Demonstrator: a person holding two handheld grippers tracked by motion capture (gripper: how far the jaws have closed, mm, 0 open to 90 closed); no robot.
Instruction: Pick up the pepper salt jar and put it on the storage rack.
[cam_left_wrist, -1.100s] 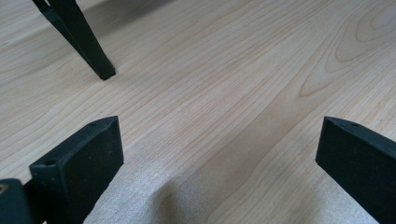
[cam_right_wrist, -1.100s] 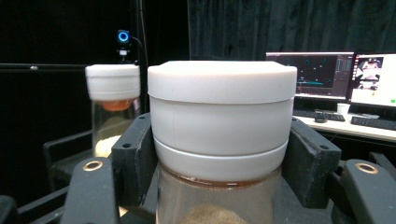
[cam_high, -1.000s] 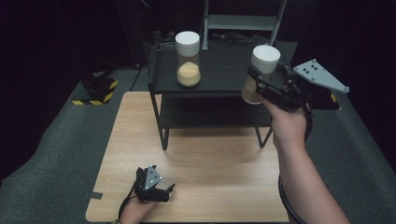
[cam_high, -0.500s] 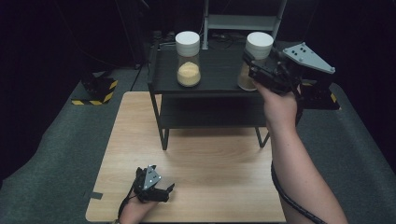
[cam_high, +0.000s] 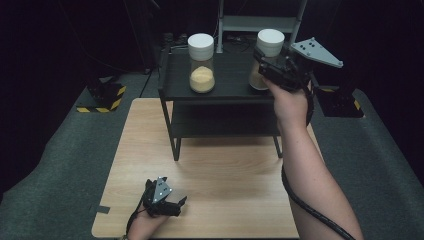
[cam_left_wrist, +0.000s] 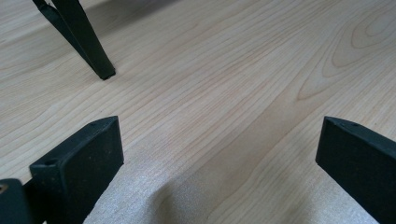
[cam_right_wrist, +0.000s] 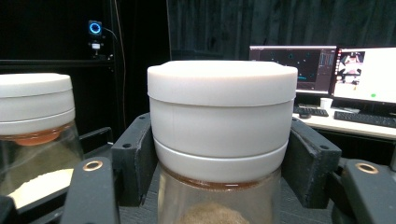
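High view first: I see my right gripper (cam_high: 264, 67) up at the top of the black shelf rack (cam_high: 220, 92). It is clamped on a glass jar (cam_high: 260, 75) with a white lid (cam_high: 270, 41). The jar is upright at the right side of the top shelf, and I cannot tell if its bottom touches the shelf. A second jar (cam_high: 202, 75) with a white lid stands on the same shelf to the left, well apart from the first one. It has yellow powder in the bottom.

Right gripper view shows me the grip up close. The two black jaws sit on both sides of the jar, pressing just at the lower edge of the white lid (cam_right_wrist: 222, 116). Brown powder shows low in the glass. The second jar (cam_right_wrist: 35, 130) is at the left edge of this view. Some lit screens (cam_right_wrist: 327, 70) glow far behind on a desk.

My left gripper (cam_high: 176, 206) rests low on the wooden table (cam_high: 230, 190), near the front edge. Left gripper view shows its jaws spread wide with bare wood (cam_left_wrist: 210, 102) between them. It grips nothing. One black leg (cam_left_wrist: 91, 46) of the rack stands ahead on the table.
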